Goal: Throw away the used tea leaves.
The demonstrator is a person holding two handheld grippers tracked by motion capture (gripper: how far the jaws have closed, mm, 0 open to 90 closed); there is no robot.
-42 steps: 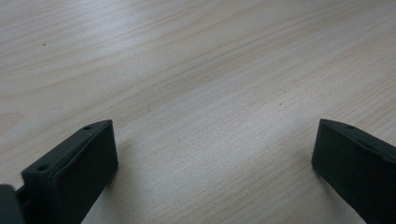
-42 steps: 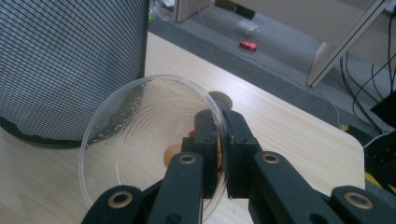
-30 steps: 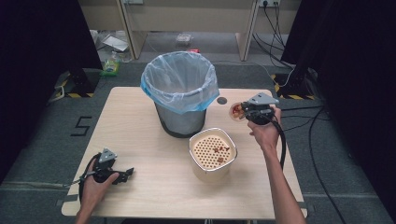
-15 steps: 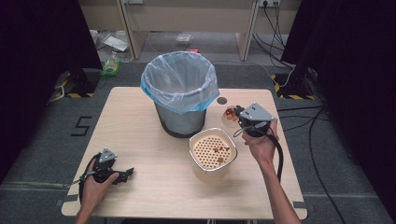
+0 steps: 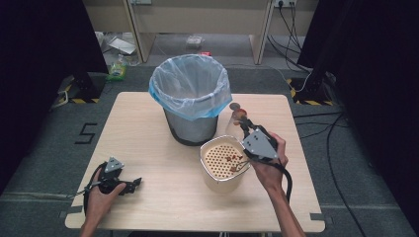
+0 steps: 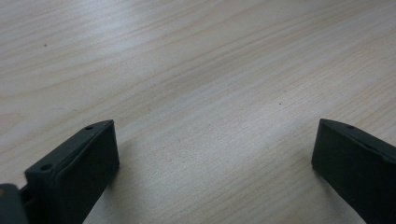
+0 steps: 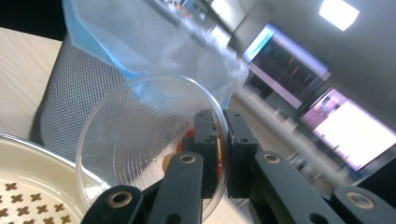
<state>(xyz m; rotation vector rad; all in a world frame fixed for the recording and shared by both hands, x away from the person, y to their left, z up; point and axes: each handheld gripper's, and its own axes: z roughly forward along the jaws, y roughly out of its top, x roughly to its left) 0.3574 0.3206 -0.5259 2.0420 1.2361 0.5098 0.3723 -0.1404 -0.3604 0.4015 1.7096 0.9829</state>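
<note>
The right gripper [image 5: 245, 129] pinches the rim of a clear plastic cup [image 7: 149, 140] between its 2 jaws, 1 jaw inside the cup wall and 1 outside, closed tight on it. In the right gripper view the cup lies tipped on its side, its open mouth facing the camera to the left of the jaws, with reddish-brown residue near the bottom by the inner jaw. Below and left of the jaws sits a cream strainer bowl [image 7: 28, 186] with cross-shaped holes; in the high view a few brown scraps [image 5: 230, 159] lie on its perforated insert. Beyond the jaws stands a grey mesh bin [image 5: 190, 126] lined with a blue plastic bag [image 5: 190, 89], near the cup but apart from it.

The left gripper [image 5: 131, 184] rests low on the wooden table [image 5: 148, 143], held by the person's left hand [image 5: 101, 195], well apart from the bowl. Its 2 jaws stand wide apart with bare tabletop between them.
</note>
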